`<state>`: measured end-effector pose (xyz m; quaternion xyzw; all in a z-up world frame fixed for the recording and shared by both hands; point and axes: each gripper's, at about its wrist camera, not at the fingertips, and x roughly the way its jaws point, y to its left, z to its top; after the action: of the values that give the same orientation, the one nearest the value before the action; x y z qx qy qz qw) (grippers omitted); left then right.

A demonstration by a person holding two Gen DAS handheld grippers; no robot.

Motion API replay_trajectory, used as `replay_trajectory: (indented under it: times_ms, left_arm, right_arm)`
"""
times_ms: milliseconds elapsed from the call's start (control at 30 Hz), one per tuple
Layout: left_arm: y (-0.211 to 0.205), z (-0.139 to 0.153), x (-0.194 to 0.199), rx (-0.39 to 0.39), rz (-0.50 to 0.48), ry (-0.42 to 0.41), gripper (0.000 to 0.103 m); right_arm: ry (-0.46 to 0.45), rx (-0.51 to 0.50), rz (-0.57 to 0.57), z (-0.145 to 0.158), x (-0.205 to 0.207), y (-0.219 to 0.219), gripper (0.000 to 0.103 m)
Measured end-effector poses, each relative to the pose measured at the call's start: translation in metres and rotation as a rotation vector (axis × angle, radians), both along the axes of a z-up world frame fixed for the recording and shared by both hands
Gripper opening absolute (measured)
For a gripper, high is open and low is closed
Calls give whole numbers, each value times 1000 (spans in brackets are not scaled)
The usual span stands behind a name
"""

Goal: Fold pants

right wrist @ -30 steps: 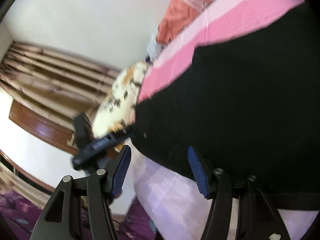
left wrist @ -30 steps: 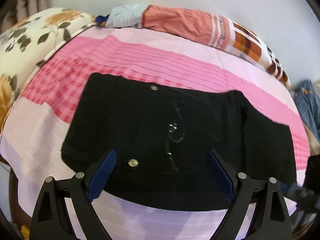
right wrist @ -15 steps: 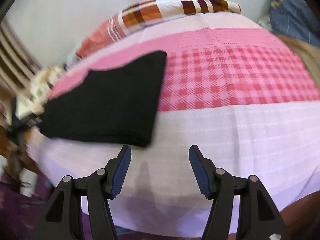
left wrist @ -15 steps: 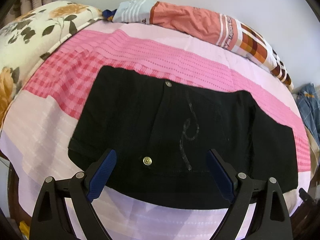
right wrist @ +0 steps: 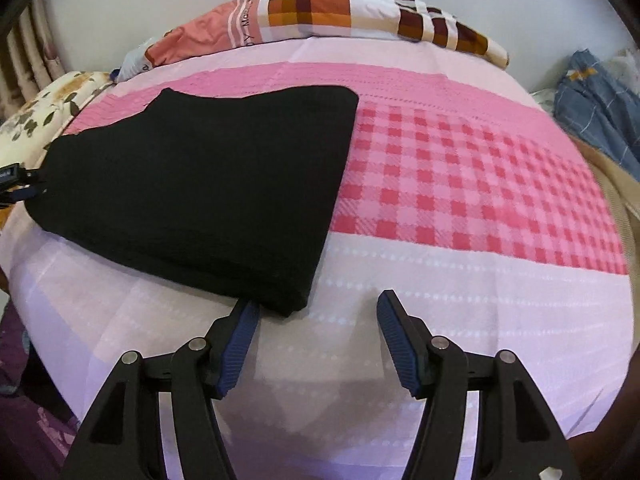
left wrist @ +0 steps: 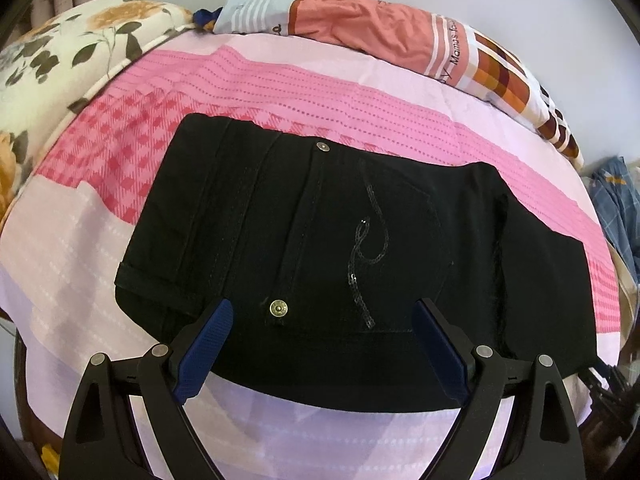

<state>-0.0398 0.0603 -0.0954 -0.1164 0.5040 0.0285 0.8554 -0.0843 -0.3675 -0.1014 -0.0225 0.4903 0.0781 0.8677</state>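
Note:
Black pants (left wrist: pixel 320 240) lie folded flat on the pink bed; a back pocket with a sequin swirl and two metal buttons faces up. My left gripper (left wrist: pixel 320 312) hovers wide open over the near edge of the waist end, nothing between its blue pads. In the right wrist view the same pants (right wrist: pixel 200 184) show their folded leg end, with a corner near the bottom centre. My right gripper (right wrist: pixel 316 304) stands open just right of that corner, its left pad (right wrist: pixel 240 332) close beside the cloth and only bedsheet between the fingers. The left gripper's tip (right wrist: pixel 16 184) peeks in at the far left.
The bedsheet (right wrist: pixel 460 184) has pink, checked and pale lilac bands. An orange and checked pillow (left wrist: pixel 400 36) lies along the wall, a floral cushion (left wrist: pixel 60 60) at the left. Blue clothing (right wrist: pixel 600 108) sits off the bed's right side.
My right gripper has swung from the pants' left part, facing the curtain, round to the folded leg-end corner. The left gripper barely moved; the pants lie as before.

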Motion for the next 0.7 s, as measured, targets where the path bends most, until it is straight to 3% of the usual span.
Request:
replay_trajectory:
  times_ms: [500, 700]
  left_arm:
    - [5, 2, 0, 3, 9, -9, 91]
    - [15, 4, 0, -10, 26, -14, 91]
  right_arm:
    - [64, 193, -241, 4, -10, -49, 60]
    - [-23, 317, -264, 27, -4, -54, 60]
